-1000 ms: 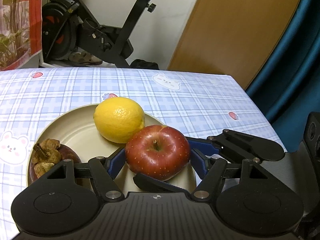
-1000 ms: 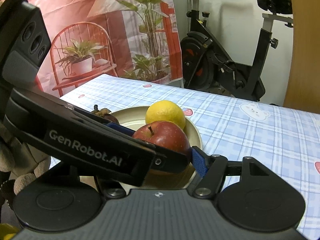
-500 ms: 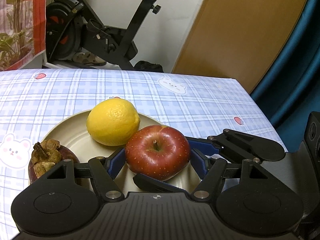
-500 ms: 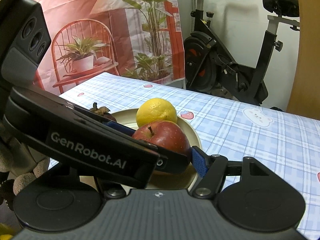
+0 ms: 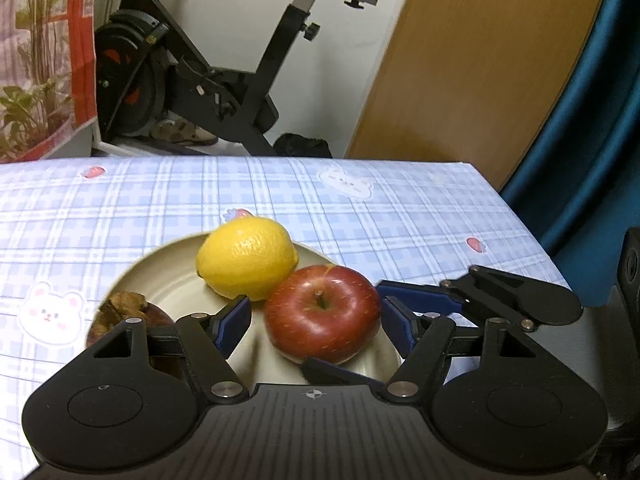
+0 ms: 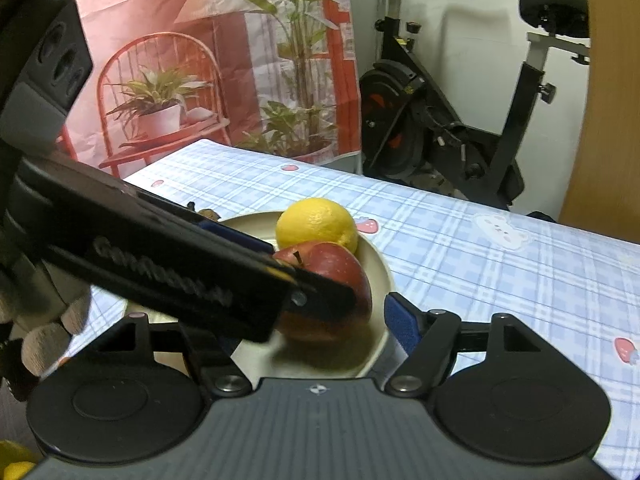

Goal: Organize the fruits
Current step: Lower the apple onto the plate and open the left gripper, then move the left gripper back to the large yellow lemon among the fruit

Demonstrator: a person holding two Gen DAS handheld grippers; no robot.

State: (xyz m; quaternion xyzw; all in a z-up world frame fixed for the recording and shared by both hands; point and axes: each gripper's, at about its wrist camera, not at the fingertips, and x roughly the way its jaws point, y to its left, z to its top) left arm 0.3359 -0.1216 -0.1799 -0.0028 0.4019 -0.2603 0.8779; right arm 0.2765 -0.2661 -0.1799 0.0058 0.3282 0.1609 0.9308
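Observation:
A red apple (image 5: 322, 314) lies low on the beige plate (image 5: 168, 264), touching a yellow lemon (image 5: 248, 258). A dark mangosteen (image 5: 128, 312) sits at the plate's left. My left gripper (image 5: 320, 322) straddles the apple, open, with a gap showing at its left pad. My right gripper (image 6: 316, 324) comes in from the side around the same apple (image 6: 332, 280). Its jaws are opening, and its right pad (image 6: 400, 328) stands clear of the fruit. The left gripper's body (image 6: 160, 260) hides its other pad. The right gripper's fingers (image 5: 420, 300) flank the apple behind and below.
The blue checked tablecloth (image 5: 400, 216) ends at a right edge beside a blue curtain (image 5: 580, 140). Behind the table stand an exercise bike (image 5: 192, 80), a wooden door (image 5: 460, 60) and a printed backdrop (image 6: 180, 60). A gloved hand (image 6: 44, 336) is at the left.
The right gripper's jaws have widened, so its right pad has left the apple. The apple has sunk a little and shifted right between the left gripper's pads. The lemon and plate have drifted slightly in both views.

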